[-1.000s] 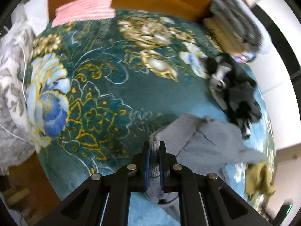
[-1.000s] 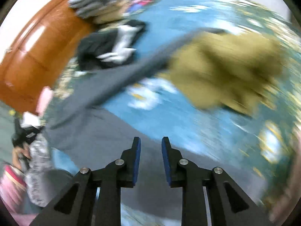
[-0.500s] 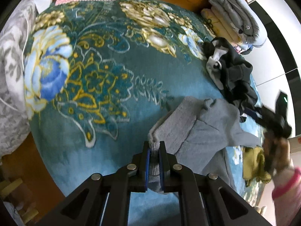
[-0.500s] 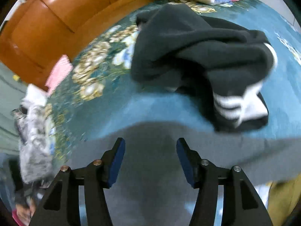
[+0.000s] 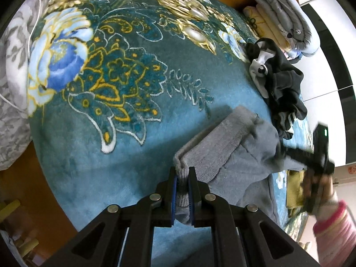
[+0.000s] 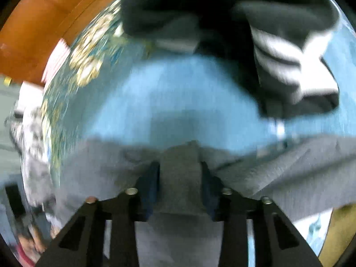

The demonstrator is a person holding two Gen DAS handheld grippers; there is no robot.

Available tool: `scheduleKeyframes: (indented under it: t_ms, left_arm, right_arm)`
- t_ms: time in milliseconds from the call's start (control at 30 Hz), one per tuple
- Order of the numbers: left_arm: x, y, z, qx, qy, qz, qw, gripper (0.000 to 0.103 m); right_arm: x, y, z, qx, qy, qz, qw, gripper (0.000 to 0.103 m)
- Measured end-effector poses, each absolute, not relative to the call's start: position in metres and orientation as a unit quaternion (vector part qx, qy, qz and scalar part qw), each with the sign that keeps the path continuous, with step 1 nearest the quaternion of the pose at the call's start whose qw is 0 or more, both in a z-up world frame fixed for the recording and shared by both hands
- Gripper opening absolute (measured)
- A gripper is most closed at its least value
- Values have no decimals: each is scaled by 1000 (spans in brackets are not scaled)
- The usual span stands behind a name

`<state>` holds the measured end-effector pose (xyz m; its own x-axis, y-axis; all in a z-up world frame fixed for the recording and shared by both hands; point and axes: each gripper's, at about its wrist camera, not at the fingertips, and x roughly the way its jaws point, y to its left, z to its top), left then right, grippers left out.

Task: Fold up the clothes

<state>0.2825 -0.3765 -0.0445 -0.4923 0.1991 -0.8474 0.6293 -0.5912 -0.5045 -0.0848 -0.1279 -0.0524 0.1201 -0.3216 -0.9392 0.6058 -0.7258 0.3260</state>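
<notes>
Left gripper (image 5: 182,179): pinched grey sweatpants (image 5: 224,153) at the ribbed waistband, on the teal blanket (image 5: 106,146). Right gripper (image 6: 180,171): fingers straddled a fabric bunch, closure unclear through blur. Advice: lift both grips evenly and keep the cloth taut.

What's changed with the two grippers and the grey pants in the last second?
The right gripper swung from the olive garment toward the black clothes, opened wide, then came down on the grey pants; a fold of grey cloth now sits between its fingers, though blur hides how firmly. The left gripper stayed shut on the ribbed waistband, and the blanket and black clothes kept their places.
</notes>
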Motion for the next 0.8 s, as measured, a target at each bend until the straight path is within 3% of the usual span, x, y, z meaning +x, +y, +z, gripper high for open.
scheduleKeyframes:
  t_ms: [300, 533, 800]
  left_arm:
    - [286, -373, -51, 488, 433, -744, 147, 11]
    - [285, -374, -52, 491, 432, -742, 147, 12]
    - [283, -375, -51, 495, 430, -741, 145, 13]
  right_arm:
    - [-52, -97, -30, 645, 136, -657, 366, 31]
    - [-76, -163, 3, 597, 136, -676, 410, 55]
    - [-52, -259, -2, 571, 212, -603, 515, 56]
